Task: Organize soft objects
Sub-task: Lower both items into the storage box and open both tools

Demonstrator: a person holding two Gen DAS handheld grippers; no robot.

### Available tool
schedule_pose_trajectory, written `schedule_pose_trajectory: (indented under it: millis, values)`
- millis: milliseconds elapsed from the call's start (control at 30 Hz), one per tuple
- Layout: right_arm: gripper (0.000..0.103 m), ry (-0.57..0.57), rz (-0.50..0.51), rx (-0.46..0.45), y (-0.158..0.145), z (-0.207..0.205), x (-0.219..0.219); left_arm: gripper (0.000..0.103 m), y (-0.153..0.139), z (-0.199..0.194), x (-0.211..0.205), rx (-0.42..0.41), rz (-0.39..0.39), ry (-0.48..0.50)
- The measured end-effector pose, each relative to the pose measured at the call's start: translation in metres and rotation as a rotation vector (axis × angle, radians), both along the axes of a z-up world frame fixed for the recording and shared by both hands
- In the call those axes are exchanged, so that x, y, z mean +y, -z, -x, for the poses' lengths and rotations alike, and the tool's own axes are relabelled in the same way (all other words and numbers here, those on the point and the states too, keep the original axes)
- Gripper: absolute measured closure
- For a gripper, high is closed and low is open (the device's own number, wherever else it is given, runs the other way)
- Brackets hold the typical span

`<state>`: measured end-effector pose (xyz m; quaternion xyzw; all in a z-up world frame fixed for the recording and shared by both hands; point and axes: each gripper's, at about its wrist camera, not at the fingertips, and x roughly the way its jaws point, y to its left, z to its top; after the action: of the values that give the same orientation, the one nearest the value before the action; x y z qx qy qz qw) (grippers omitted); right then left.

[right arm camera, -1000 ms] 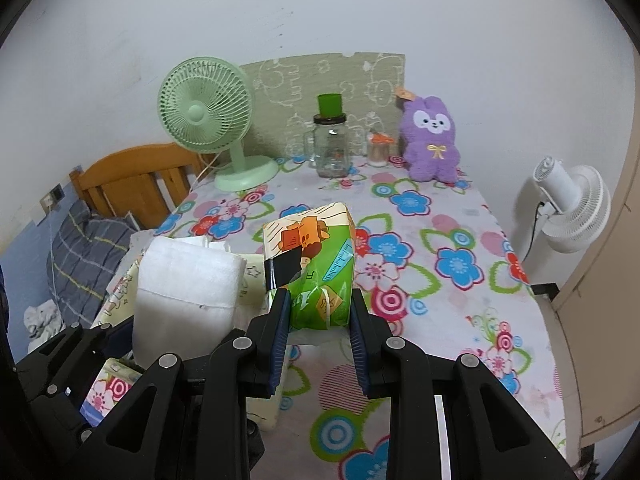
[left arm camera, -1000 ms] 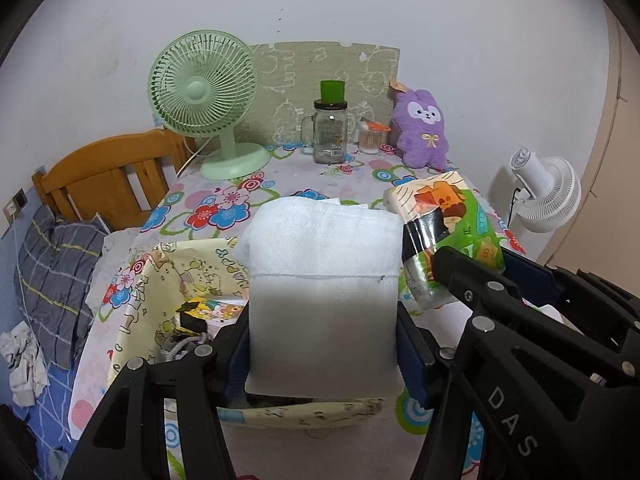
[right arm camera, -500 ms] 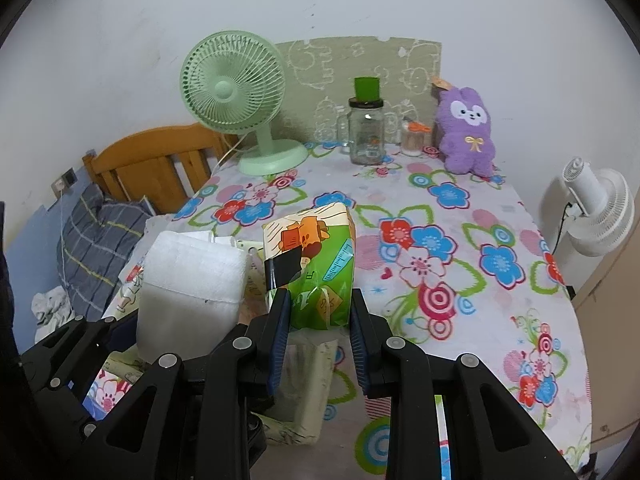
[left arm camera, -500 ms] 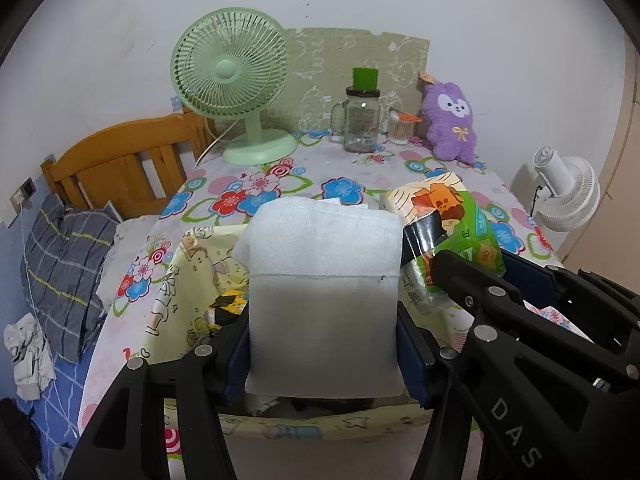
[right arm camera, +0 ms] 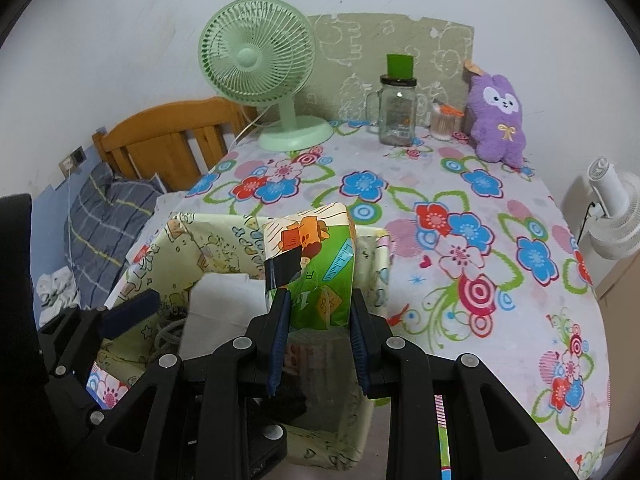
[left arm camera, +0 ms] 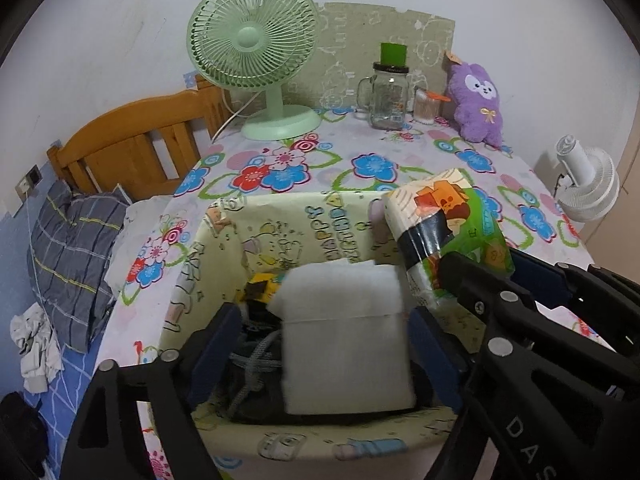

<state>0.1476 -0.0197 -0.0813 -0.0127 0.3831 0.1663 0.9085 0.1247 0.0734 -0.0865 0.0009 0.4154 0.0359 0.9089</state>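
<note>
Left gripper point(left arm camera: 324, 344): jaws opening, white foam pad point(left arm camera: 346, 332) between them, upright inside yellow fabric bin point(left arm camera: 280, 216). Right gripper point(right arm camera: 318, 332): clamped on green tissue pack point(right arm camera: 316, 264), long axis upright, directly above bin's right half, just right of pad.

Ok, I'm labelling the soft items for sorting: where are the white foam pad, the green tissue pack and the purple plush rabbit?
white foam pad point(left arm camera: 344, 336): left wrist view, middle of its front face.
green tissue pack point(right arm camera: 316, 268): right wrist view, centre of the printed wrapper.
purple plush rabbit point(right arm camera: 498, 128): right wrist view, its belly, near the bow.
</note>
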Motion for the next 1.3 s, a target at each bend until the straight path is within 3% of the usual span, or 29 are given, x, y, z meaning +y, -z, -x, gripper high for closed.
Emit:
schedule_pose_trajectory:
  millis: [400, 500, 567, 733, 767, 1033, 1300]
  values:
    - [0.065, -0.032, 0.005, 0.052, 0.015, -0.012, 0.014, 0.009, 0.011, -0.007, 0.013, 0.034, -0.008, -0.005]
    - [0.059, -0.034, 0.012, 0.058, 0.016, -0.014, 0.015, 0.009, 0.011, -0.007, 0.012, 0.032, -0.004, 0.002]
    - [0.046, -0.048, 0.002, 0.061, 0.015, -0.014, 0.014, 0.008, 0.012, -0.007, 0.012, 0.041, 0.007, 0.007]
    - [0.038, -0.065, -0.006, 0.059, 0.011, -0.010, 0.014, 0.007, 0.011, -0.004, 0.014, 0.033, 0.030, -0.002]
    - [0.031, -0.055, 0.003, 0.051, 0.010, -0.008, 0.013, 0.007, 0.010, -0.002, 0.014, 0.030, 0.031, -0.003]
    - [0.024, -0.028, 0.010, -0.010, -0.004, 0.005, 0.002, 0.000, 0.000, 0.006, 0.005, 0.001, 0.020, -0.005]
    - [0.016, 0.027, 0.010, -0.056, -0.017, 0.017, -0.022, 0.000, -0.011, 0.012, -0.012, -0.014, 0.026, 0.021]
